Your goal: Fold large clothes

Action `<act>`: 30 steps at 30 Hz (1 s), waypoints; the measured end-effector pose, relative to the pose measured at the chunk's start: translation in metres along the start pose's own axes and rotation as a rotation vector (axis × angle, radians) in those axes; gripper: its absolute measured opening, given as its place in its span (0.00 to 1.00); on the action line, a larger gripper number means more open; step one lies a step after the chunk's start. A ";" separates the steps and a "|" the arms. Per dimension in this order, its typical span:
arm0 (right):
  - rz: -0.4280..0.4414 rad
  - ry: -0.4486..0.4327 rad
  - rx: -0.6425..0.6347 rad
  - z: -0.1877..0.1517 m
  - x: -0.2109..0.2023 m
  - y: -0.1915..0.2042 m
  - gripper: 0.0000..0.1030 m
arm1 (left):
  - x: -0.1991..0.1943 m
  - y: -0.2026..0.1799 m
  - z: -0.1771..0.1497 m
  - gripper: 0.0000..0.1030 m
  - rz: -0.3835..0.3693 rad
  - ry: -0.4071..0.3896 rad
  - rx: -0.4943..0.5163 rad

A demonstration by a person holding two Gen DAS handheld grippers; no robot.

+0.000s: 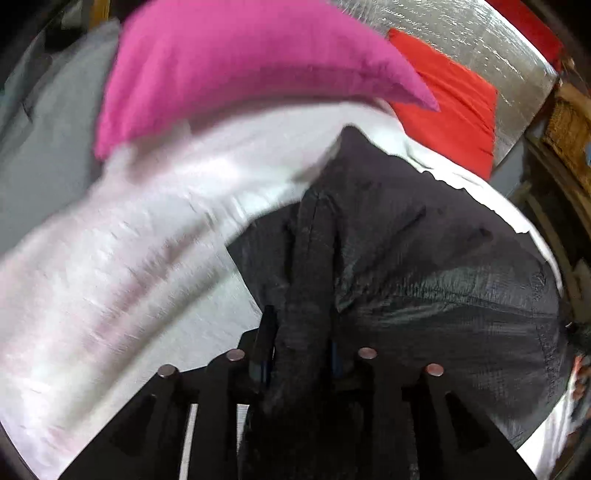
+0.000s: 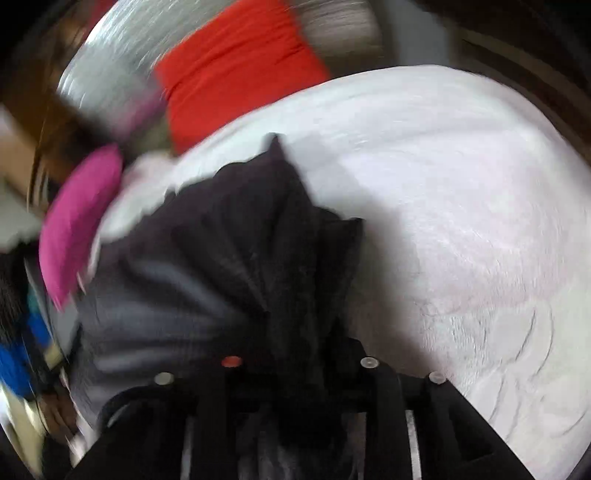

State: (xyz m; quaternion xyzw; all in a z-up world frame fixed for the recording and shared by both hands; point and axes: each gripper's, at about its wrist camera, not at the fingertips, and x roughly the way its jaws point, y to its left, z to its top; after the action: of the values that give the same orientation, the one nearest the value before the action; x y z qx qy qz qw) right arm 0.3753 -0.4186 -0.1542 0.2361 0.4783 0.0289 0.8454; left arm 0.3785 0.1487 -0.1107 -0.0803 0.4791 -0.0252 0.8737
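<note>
A white bedspread (image 2: 461, 221) covers the work surface, with a folded pink cloth (image 1: 229, 66) and a red cloth (image 2: 236, 70) lying at its far side, a grey cloth (image 1: 48, 129) to the left in the left wrist view, and a silvery sheet (image 1: 461, 33) beyond them. The task's garment, a thin black jacket (image 1: 424, 240) of crinkly fabric, lies bunched on the bedspread near the middle. The left gripper (image 1: 299, 332) is clamped on a gathered ridge of the jacket that runs up between its fingers, while the right gripper (image 2: 295, 354) appears closed on another bunched part, though blur and dark cloth hide its pads. The step in hand looks like lifting or spreading the jacket by two held points, ahead of any fold. The next move probably calls for drawing the two grips apart to pull the fabric taut and flat, clear of the pink cloth, without letting the slippery cloth slide out.
</note>
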 end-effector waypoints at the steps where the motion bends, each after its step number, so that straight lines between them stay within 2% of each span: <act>1: -0.031 -0.027 -0.010 0.000 -0.011 0.002 0.54 | -0.013 -0.003 -0.001 0.33 0.043 -0.019 0.030; 4: -0.097 -0.153 -0.012 0.000 -0.053 0.006 0.56 | -0.049 -0.002 0.000 0.50 0.128 -0.129 0.042; 5: -0.117 -0.219 -0.033 -0.005 -0.073 0.014 0.58 | -0.062 -0.007 -0.001 0.55 0.186 -0.186 0.033; 6: -0.115 -0.254 -0.069 -0.010 -0.081 0.027 0.61 | -0.069 -0.015 -0.002 0.56 0.202 -0.217 0.029; 10: -0.064 -0.332 -0.252 -0.039 -0.078 0.100 0.69 | -0.077 -0.074 -0.008 0.57 0.110 -0.263 0.108; 12: -0.061 -0.322 -0.327 -0.051 -0.059 0.131 0.69 | -0.068 -0.110 -0.014 0.57 0.094 -0.272 0.170; 14: -0.096 -0.313 -0.396 -0.067 -0.035 0.151 0.69 | -0.049 -0.134 -0.022 0.57 0.098 -0.264 0.208; 16: -0.144 -0.265 -0.437 -0.076 -0.004 0.156 0.69 | -0.026 -0.143 -0.032 0.57 0.139 -0.209 0.218; 17: -0.175 -0.230 -0.437 -0.079 0.008 0.150 0.69 | -0.005 -0.146 -0.035 0.60 0.165 -0.148 0.216; 18: -0.181 -0.203 -0.428 -0.081 0.018 0.144 0.70 | 0.009 -0.144 -0.040 0.60 0.162 -0.116 0.226; 20: -0.200 -0.191 -0.442 -0.087 0.019 0.140 0.70 | 0.007 -0.147 -0.045 0.60 0.190 -0.141 0.268; 23: -0.216 -0.163 -0.451 -0.080 0.013 0.149 0.69 | -0.007 -0.148 -0.035 0.58 0.180 -0.103 0.241; 24: -0.192 -0.180 -0.434 -0.074 0.003 0.152 0.69 | -0.017 -0.149 -0.033 0.58 0.176 -0.111 0.232; 26: -0.154 -0.247 -0.426 -0.063 -0.013 0.160 0.71 | -0.034 -0.158 -0.024 0.58 0.165 -0.181 0.237; 27: -0.148 -0.254 -0.426 -0.056 -0.014 0.165 0.77 | -0.036 -0.163 -0.019 0.58 0.156 -0.192 0.243; 30: -0.123 -0.178 -0.413 -0.028 0.011 0.175 0.79 | -0.020 -0.183 -0.004 0.59 0.109 -0.135 0.286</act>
State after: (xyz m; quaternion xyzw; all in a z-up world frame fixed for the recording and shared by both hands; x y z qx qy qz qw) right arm 0.3888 -0.2501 -0.1007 0.0304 0.3992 0.0537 0.9148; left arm 0.3708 -0.0295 -0.0661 0.0695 0.4144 -0.0405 0.9065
